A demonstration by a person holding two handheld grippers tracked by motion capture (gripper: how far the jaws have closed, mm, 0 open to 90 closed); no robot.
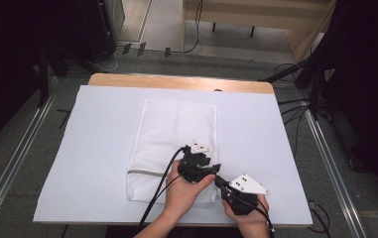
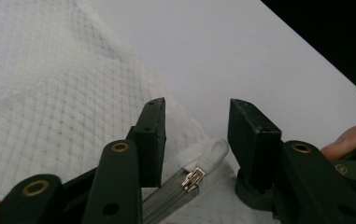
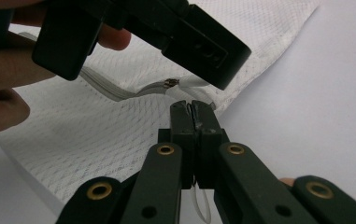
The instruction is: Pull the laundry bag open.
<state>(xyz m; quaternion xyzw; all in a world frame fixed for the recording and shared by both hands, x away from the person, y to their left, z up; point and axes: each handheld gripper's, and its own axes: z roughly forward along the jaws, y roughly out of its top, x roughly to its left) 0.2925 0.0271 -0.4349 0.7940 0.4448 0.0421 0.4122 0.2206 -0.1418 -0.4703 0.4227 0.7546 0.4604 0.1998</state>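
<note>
A white mesh bag lies flat on the white table cover. A grey zipper runs across its near end. My left gripper hovers open over the bag's near right corner. Its jaws stand either side of the brass zipper pull without touching it. My right gripper comes in from the near right, and its jaws are shut on the bag's edge just below the zipper pull. A thin white strand hangs under them.
The table's wooden far edge shows beyond the cover. Cables and dark stands crowd the floor at the right and the back. Metal rails run along both sides of the table.
</note>
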